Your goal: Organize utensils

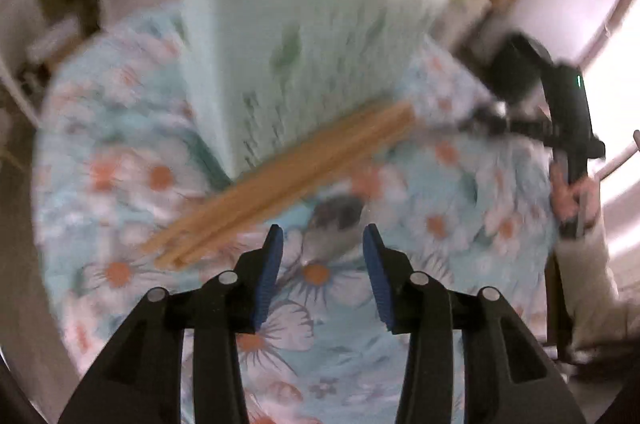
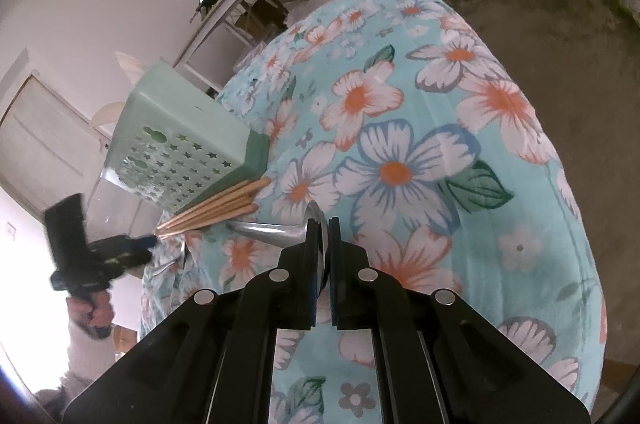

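**Spoon clamped on the right, left jaws parted over the cloth**

A desk under a pale blue flowered cloth point(image 2: 400, 152) fills both views. On it stands a mint-green utensil holder point(image 2: 180, 144) with star-shaped holes in its wall, blurred in the left wrist view point(image 1: 304, 36). A bundle of wooden chopsticks point(image 2: 216, 208) lies on the cloth against the holder's base, its blunt ends near the holder's corner and its tips reaching toward the desk's edge; from the left wrist it shows as a diagonal tan bundle point(image 1: 288, 180).

The right gripper point(image 2: 324, 224) has its jaws pressed tight on the bowl of a metal spoon point(image 2: 276, 232), whose handle runs out to the left toward the chopsticks. A second piece of metal cutlery point(image 2: 176, 264) lies near the desk's edge, too small to tell which kind.

The left gripper point(image 1: 322, 248) hangs over the cloth with its jaws parted and nothing between them. A blurred spoon bowl point(image 1: 336, 220) shows just beyond its blue pads point(image 1: 270, 276). In the right wrist view, a hand point(image 2: 90, 312) holds this gripper point(image 2: 150, 244) beside the chopstick tips.
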A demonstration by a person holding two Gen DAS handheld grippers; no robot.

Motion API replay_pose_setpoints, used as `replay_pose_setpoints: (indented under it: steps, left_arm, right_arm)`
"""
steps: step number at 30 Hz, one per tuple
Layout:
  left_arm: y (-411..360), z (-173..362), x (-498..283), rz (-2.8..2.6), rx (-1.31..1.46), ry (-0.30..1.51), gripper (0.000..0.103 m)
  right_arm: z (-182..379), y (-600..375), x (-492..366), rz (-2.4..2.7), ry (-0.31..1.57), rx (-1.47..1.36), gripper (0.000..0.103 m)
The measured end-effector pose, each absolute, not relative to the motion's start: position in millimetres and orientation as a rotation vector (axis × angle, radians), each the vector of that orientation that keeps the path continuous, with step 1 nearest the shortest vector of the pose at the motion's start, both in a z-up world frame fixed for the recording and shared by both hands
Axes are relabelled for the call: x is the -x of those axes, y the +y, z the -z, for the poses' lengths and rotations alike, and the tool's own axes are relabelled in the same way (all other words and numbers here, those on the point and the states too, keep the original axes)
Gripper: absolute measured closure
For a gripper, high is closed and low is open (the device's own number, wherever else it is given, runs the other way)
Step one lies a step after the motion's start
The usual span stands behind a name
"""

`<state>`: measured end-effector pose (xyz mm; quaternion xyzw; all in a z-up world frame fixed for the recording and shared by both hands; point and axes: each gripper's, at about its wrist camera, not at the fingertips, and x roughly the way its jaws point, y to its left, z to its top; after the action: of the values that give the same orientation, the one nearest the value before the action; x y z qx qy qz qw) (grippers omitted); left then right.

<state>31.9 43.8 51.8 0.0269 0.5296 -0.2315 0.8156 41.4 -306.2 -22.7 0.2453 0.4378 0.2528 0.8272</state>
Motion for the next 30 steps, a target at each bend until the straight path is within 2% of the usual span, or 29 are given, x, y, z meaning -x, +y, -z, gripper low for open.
replay_pose_setpoints:
  steps: [2, 9, 10, 11, 13, 19, 23, 27, 28, 29, 30]
  left_arm:
    - [48, -33, -47, 0.539, -0.03, 1.172, 0.063]
    - [45, -30, -53, 0.675, -0.105, 1.079, 0.058]
    - [46, -31, -54, 0.686, -0.093, 1.083, 0.061]
    - [47, -32, -54, 0.704, -0.076, 1.092, 0.074]
    - [44, -31, -55, 0.707, -0.076, 1.099, 0.088]
    - [42, -35, -42, 0.739, -0.034, 1.078, 0.103]
    - [42, -53, -32, 0.749, 0.005, 1.018, 0.103]
    - [30, -62, -28, 0.708, -0.099, 0.98, 0.103]
    - [29, -61, -30, 0.687, -0.114, 0.983, 0.098]
    - [27, -58, -30, 0.671, -0.139, 0.992, 0.086]
    - [22, -57, -28, 0.661, -0.167, 0.984, 0.079]
  right_arm:
    - [26, -307, -43, -0.539, 0.939, -0.527, 0.099]
    - [32, -309, -44, -0.549, 0.942, -0.536, 0.099]
    - [32, -310, -44, -0.55, 0.943, -0.538, 0.099]
    - [32, -309, -44, -0.552, 0.945, -0.54, 0.099]
    - [32, -310, -43, -0.552, 0.947, -0.539, 0.099]
    - [33, -313, -40, -0.567, 0.963, -0.572, 0.099]
    - [32, -318, -34, -0.549, 0.973, -0.593, 0.1]
    - [30, -319, -30, -0.552, 0.976, -0.58, 0.1]
    - [31, -320, -28, -0.549, 0.976, -0.586, 0.1]
    - [32, -321, -27, -0.548, 0.976, -0.593, 0.1]
    - [33, -322, -26, -0.55, 0.976, -0.601, 0.1]
